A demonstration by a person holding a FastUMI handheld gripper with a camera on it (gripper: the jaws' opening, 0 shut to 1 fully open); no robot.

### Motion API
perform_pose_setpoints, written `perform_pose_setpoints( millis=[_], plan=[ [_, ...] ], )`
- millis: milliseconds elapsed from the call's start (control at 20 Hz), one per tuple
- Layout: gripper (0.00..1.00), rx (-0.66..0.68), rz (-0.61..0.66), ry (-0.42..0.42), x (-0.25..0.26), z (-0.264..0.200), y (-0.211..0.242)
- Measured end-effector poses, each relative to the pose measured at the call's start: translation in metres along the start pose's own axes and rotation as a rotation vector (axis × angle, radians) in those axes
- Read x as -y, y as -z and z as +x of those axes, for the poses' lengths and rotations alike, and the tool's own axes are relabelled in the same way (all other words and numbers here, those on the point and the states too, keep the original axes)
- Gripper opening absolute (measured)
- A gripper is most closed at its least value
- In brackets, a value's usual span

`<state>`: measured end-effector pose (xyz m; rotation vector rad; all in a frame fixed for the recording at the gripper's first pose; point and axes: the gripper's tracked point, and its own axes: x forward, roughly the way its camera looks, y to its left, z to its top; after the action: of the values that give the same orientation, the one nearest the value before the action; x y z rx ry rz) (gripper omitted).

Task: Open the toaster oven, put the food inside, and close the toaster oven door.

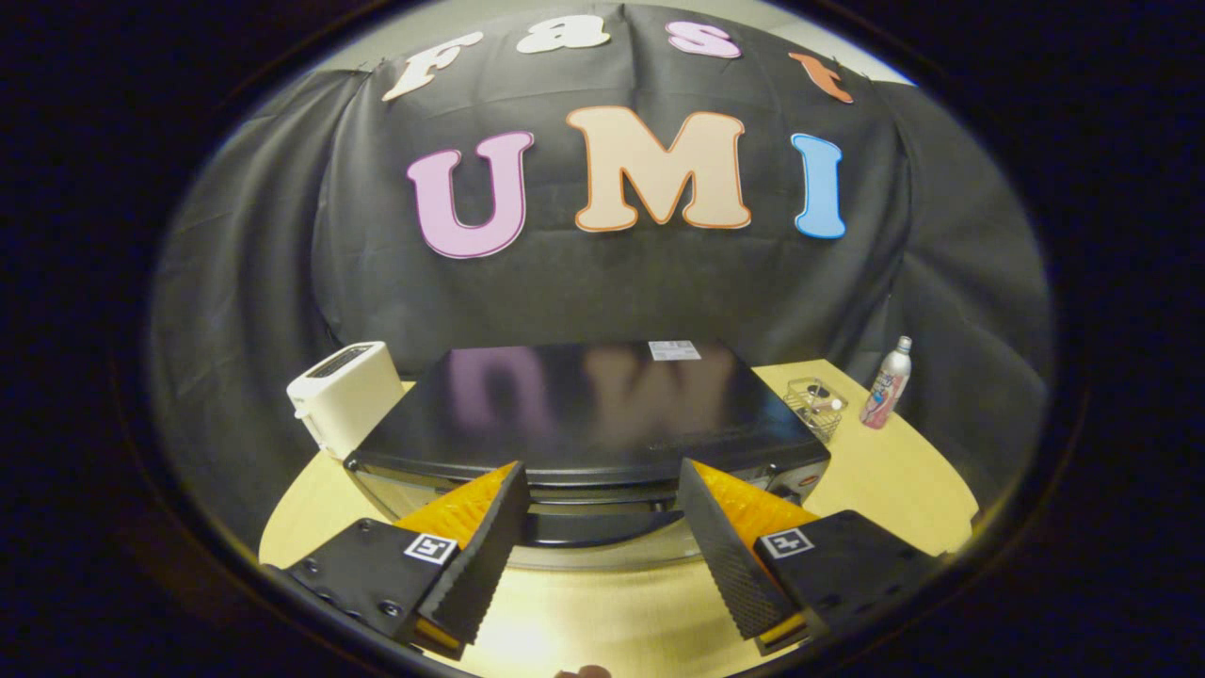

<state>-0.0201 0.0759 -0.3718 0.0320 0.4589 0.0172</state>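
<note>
A black toaster oven (pixel 588 405) with a glossy flat top stands on the yellow table (pixel 885 471), right ahead of me. Its door handle (pixel 602 527) is a dark bar on the front, and it lies in the gap between my two fingers. My gripper (pixel 602 490) is open, held slightly above the handle's height, with nothing between the fingers. The door looks shut. I cannot pick out the food from here.
A white slot toaster (pixel 344 395) stands to the left of the oven. To its right sits a small clear wire basket (pixel 815 405) with small items in it. A slim bottle (pixel 889 383) stands beyond that, near the table's right edge.
</note>
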Motion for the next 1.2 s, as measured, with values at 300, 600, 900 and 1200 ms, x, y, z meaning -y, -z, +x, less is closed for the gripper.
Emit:
perform_pose_setpoints(
  millis=[300,600,900,1200],
  plan=[
    [1.00,-0.012,0.003,-0.004,0.002,-0.016,0.008],
    [1.00,-0.034,0.008,0.001,0.006,-0.043,0.028],
    [1.00,-0.073,0.010,0.017,0.013,-0.071,0.063],
    [0.99,-0.145,0.006,0.036,0.017,-0.089,0.106]
  ],
)
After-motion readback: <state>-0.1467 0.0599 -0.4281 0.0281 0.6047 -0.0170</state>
